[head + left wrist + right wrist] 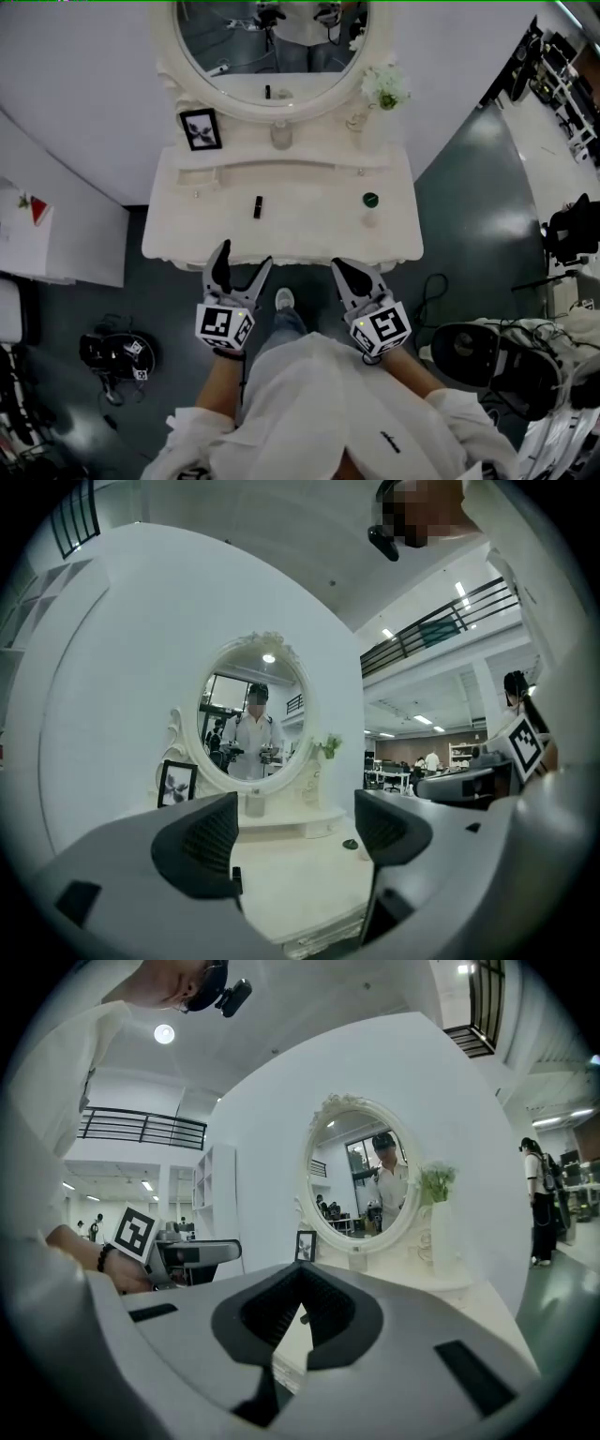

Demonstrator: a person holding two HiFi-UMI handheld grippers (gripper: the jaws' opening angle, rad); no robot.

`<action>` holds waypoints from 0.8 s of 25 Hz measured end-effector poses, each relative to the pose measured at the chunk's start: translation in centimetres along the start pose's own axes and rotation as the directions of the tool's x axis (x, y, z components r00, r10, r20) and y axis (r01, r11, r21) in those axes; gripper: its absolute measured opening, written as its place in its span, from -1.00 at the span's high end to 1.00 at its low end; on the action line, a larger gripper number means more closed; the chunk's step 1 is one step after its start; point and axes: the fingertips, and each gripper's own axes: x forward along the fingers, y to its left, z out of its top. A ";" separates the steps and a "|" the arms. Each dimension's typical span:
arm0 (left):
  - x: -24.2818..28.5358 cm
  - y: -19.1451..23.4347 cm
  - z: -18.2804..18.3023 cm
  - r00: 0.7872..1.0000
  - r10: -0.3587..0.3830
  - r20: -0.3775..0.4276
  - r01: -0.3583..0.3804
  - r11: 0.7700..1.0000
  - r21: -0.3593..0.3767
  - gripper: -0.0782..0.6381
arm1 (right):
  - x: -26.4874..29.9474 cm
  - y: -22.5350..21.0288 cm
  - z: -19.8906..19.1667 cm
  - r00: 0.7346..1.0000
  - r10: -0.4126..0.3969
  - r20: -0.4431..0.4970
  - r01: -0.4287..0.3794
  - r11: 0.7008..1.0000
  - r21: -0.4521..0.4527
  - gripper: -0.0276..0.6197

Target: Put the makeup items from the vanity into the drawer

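**Two grippers wait at the front of the vanity**

The big white vanity (309, 220) stands against the wall, with its round mirror (272, 42) on top. Both grippers hang just in front of its near edge, which I think is a good spot to reach in from. The left gripper (244, 264) has its jaws wide apart with nothing between them. The right gripper (349, 272) has its jaws pressed together, and it is empty too. A tall vase (439, 1237) holds white flowers (433, 1183). No drawer shows, so nothing is put away yet. A green-topped pot (370, 200) and a small black tube (257, 207) sit on the vanity top, well apart. I cannot tell what is in the pot.
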 end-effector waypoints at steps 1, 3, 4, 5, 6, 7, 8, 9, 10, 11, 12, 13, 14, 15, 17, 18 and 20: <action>1.1 0.7 -0.2 1.000 -0.002 -0.012 0.002 1.000 -0.003 -0.27 | 1.3 -0.6 0.1 1.000 0.000 -0.004 0.000 1.000 0.000 0.86; 3.4 2.4 -0.7 0.999 -0.007 -0.040 0.007 1.000 -0.013 -0.27 | 4.0 -1.7 0.1 1.000 -0.002 -0.015 0.003 1.000 0.012 0.86; 4.4 3.3 -1.0 0.998 -0.009 -0.056 0.008 1.000 -0.018 -0.27 | 5.4 -2.1 0.1 1.000 -0.001 -0.022 0.002 1.000 0.023 0.86; 5.5 4.3 -1.2 0.997 -0.008 -0.073 0.007 1.000 -0.022 -0.26 | 6.7 -2.4 0.0 1.000 0.003 -0.029 -0.002 0.999 0.035 0.86; 6.4 5.1 -1.4 0.996 -0.005 -0.091 0.003 1.000 -0.022 -0.27 | 7.9 -2.6 0.0 0.999 0.008 -0.036 -0.007 0.999 0.044 0.86; 7.4 5.8 -1.5 0.994 -0.002 -0.106 0.000 1.000 -0.019 -0.26 | 9.0 -2.9 0.0 0.999 0.013 -0.043 -0.010 0.999 0.049 0.86; 8.3 6.4 -1.6 0.993 -0.001 -0.118 -0.001 1.000 -0.013 -0.26 | 10.2 -3.3 0.0 0.999 0.015 -0.051 -0.013 0.999 0.049 0.86; 9.2 7.0 -1.8 0.992 -0.001 -0.129 0.000 1.000 -0.006 -0.26 | 11.3 -3.6 0.0 0.998 0.016 -0.059 -0.014 0.999 0.046 0.86; 10.1 7.7 -2.2 0.990 -0.002 -0.141 0.001 1.000 -0.001 -0.26 | 12.4 -4.0 -0.2 0.998 0.017 -0.068 -0.014 0.999 0.044 0.86; 11.0 8.3 -2.7 0.988 -0.003 -0.157 0.003 1.000 0.003 -0.26 | 13.5 -4.3 -0.5 0.997 0.017 -0.079 -0.013 0.999 0.046 0.86; 11.8 9.0 -3.4 0.984 -0.004 -0.178 0.004 1.000 0.002 -0.26 | 14.5 -4.6 -0.9 0.996 0.016 -0.090 -0.011 0.999 0.051 0.86; 12.6 9.5 -4.1 0.979 -0.007 -0.201 0.006 1.000 -0.003 -0.26 | 15.5 -4.8 -1.3 0.995 0.015 -0.102 -0.009 0.998 0.056 0.86; 13.3 10.0 -4.8 0.974 -0.011 -0.225 0.009 1.000 -0.011 -0.26 | 16.5 -5.0 -1.8 0.993 0.014 -0.114 -0.008 0.998 0.060 0.86; 13.9 10.4 -5.5 0.969 -0.016 -0.247 0.012 1.000 -0.017 -0.26 | 17.4 -5.1 -2.3 0.992 0.016 -0.126 -0.008 0.998 0.062 0.86; 14.8 11.0 -7.0 0.957 -0.019 -0.290 0.015 1.000 -0.019 -0.26 | 19.2 -5.2 -3.1 0.989 0.024 -0.146 -0.015 0.998 0.062 0.86; 15.2 11.3 -7.8 0.951 -0.021 -0.310 0.016 1.000 -0.018 -0.26 | 20.0 -5.2 -3.4 0.988 0.028 -0.152 -0.019 0.998 0.063 0.86; 15.8 11.9 -9.3 0.939 -0.021 -0.344 0.015 1.000 -0.019 -0.26 | 21.4 -5.2 -3.6 0.987 0.033 -0.160 -0.022 0.997 0.069 0.86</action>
